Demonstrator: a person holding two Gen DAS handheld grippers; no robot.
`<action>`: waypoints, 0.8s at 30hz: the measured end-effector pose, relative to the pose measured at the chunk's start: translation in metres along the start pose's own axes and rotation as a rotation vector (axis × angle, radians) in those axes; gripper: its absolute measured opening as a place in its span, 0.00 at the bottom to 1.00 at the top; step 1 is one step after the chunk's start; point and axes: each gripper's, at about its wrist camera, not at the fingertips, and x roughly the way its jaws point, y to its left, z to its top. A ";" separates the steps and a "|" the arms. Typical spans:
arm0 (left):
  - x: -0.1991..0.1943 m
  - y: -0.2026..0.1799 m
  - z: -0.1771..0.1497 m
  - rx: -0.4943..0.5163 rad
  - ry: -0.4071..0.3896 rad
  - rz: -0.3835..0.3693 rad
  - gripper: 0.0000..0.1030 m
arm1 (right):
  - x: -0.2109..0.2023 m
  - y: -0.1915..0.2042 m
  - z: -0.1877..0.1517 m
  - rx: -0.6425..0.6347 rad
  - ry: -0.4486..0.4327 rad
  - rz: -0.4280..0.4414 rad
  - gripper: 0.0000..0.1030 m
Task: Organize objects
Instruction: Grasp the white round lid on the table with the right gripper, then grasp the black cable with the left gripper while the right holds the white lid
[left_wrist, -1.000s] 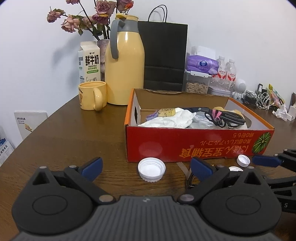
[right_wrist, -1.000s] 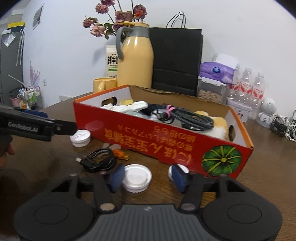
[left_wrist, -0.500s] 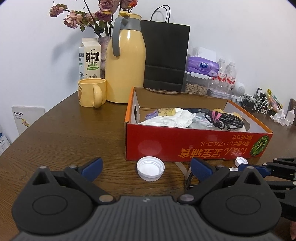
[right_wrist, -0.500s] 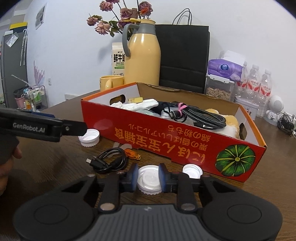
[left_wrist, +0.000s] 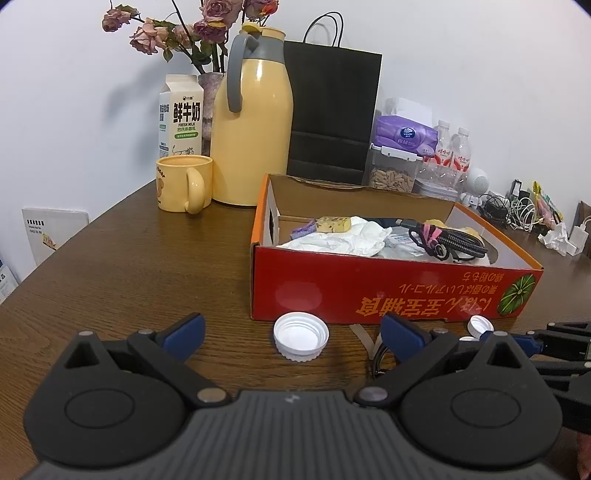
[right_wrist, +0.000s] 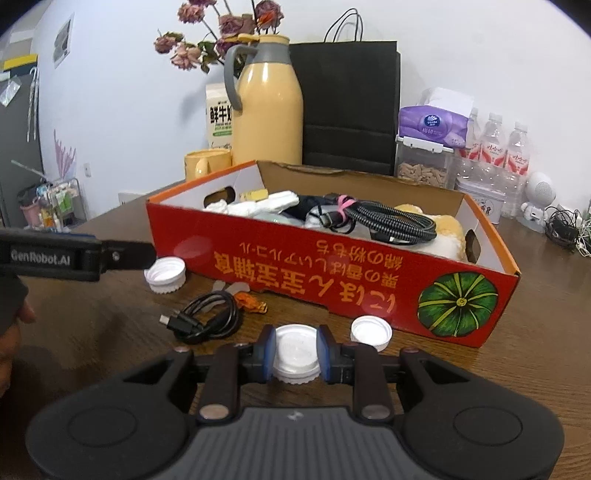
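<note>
Cap grip: right gripper (right_wrist: 294, 350) is pinched on a white lid (right_wrist: 295, 353), pads on opposite sides of its ribbed rim, just in front of the red box (right_wrist: 332, 273). Lid looks like light, stiff plastic, likely slick and prone to pop out if squeezed off-centre; rim grip is the right spot. Left gripper (left_wrist: 293, 330) is spread wide, empty, with a second lid (left_wrist: 301, 335) between its fingers, against the box's front wall. Small cap (right_wrist: 371, 332) and black cable (right_wrist: 207, 317) also in front of the box.

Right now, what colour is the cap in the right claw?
White; the cap sits between the right claw's blue pads, clearest in the right wrist view.
</note>
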 end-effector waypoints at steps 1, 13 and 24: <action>0.000 0.000 0.000 0.000 -0.001 0.000 1.00 | 0.000 0.000 0.000 0.001 -0.001 -0.002 0.21; 0.001 0.000 0.000 0.000 0.003 0.003 1.00 | -0.001 0.000 -0.001 -0.004 -0.004 -0.010 0.21; 0.003 0.000 -0.001 -0.001 0.014 0.007 1.00 | -0.004 -0.014 -0.001 0.081 -0.020 0.003 0.12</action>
